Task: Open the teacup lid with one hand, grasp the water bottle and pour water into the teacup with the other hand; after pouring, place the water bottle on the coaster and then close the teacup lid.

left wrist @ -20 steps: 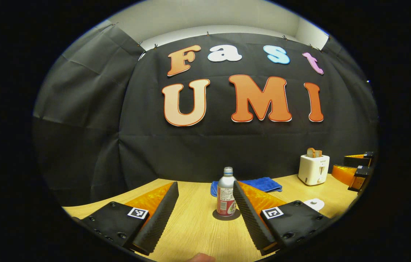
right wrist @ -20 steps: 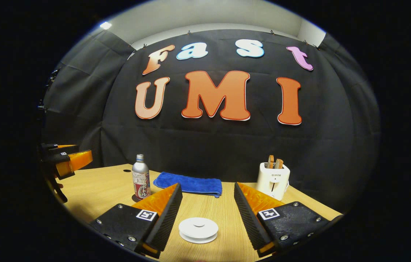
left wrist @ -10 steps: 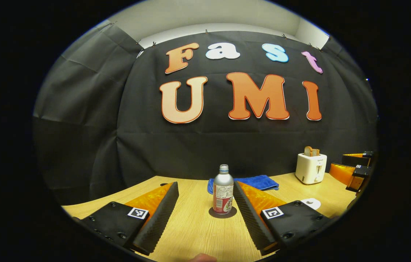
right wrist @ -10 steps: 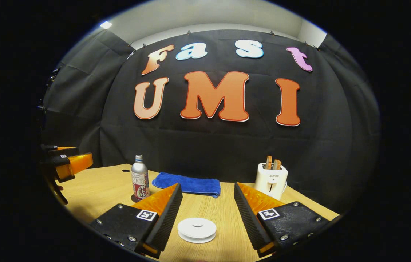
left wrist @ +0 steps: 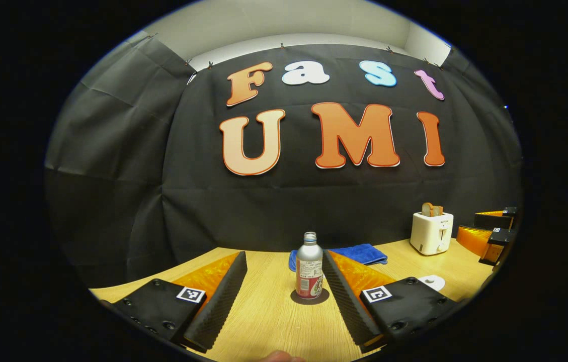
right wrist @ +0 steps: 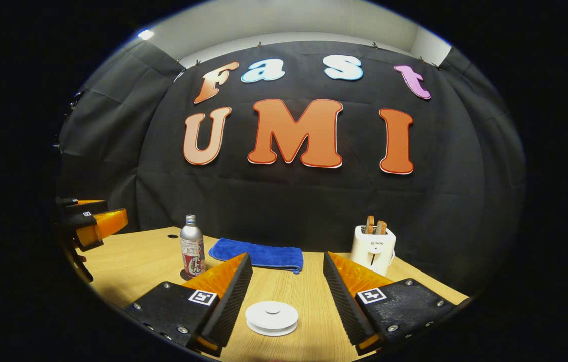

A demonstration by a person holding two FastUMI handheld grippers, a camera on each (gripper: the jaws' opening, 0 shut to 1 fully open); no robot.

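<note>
While both grippers hang above the pale wood-grain counter [left wrist: 273, 322], each has its ribbed black pads spread wide apart with nothing between them. In the left gripper view, the left gripper [left wrist: 284, 296] frames the water bottle [left wrist: 309, 266], a slim brushed-metal cylinder with a narrow threaded neck and a red-and-white label, standing upright on a dark round coaster [left wrist: 310, 296] toward the counter's back edge, nearer the pad on the right side of that view. In the right gripper view, the right gripper [right wrist: 286, 296] hovers over the teacup lid [right wrist: 271, 318], a flat white glossy disc with a small central knob, lying in the open gap between its pads near the counter's front edge. Behind, a folded blue towel [right wrist: 258, 254] with a soft nap lies along the back edge, and a boxy cream toaster [right wrist: 374, 250] holding two slices stands toward the right back corner. Bare wood lies between lid, towel and bottle. Creased black cloth walls the booth.
</note>
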